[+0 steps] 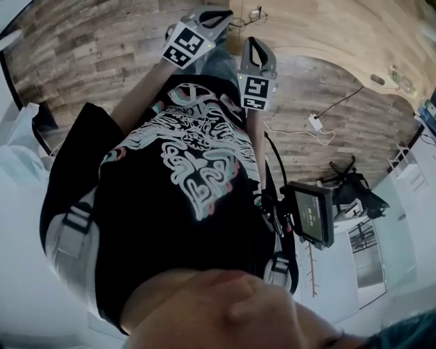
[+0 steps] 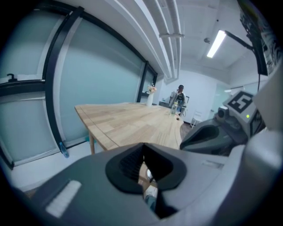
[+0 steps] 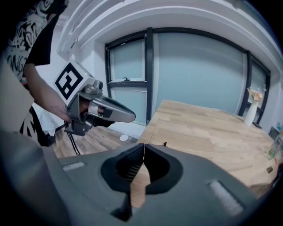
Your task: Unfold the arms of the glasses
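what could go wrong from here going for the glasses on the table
1. The left gripper and the right gripper both have their jaws shut and empty. Unless they open first, they would probably shove the thin glasses rather than grip an arm.
2. The glasses seem to lie near the edge of the table, so a nudge might push them off.
3. The grippers are close together and might bump.
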{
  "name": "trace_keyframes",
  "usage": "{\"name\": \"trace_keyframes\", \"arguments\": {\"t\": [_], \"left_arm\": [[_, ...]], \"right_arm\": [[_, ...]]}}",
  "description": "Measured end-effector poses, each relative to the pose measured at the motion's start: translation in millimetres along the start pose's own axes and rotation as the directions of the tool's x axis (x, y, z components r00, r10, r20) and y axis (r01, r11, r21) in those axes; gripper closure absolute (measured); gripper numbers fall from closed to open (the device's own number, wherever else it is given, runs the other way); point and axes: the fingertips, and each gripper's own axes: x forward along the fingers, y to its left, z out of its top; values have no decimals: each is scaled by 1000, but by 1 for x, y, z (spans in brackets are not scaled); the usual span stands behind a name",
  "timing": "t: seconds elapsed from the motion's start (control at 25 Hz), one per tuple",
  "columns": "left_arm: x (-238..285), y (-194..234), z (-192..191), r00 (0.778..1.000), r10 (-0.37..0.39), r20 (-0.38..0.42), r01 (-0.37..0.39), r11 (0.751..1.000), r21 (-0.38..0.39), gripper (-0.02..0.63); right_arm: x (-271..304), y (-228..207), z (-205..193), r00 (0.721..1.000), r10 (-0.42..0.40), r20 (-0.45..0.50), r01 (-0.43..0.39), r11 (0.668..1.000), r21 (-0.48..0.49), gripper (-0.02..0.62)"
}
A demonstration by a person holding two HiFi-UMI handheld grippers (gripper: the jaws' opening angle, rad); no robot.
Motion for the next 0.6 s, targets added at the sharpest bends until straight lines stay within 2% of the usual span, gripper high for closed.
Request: {"name": "trace_keyframes", "arguments": {"t": [0.16, 0.36, 0.52, 0.6], "left_arm": [[-1, -6, -7, 1000, -11, -23, 11, 1000, 9, 617], [11, 2, -23, 998, -28, -63, 30, 999, 39, 617], [16, -1, -37, 993, -63, -103, 71, 995, 74, 617], [19, -2, -47, 987, -67, -143, 80, 993, 84, 617]], "right_arm": [[8, 12, -2, 998, 33, -58, -41, 988, -150, 592], [29, 12, -11, 993, 50, -105, -72, 973, -219, 591], [42, 13, -19, 984, 59, -168, -116, 928, -353, 588], [47, 12, -22, 979, 72, -188, -135, 928, -347, 555]]}}
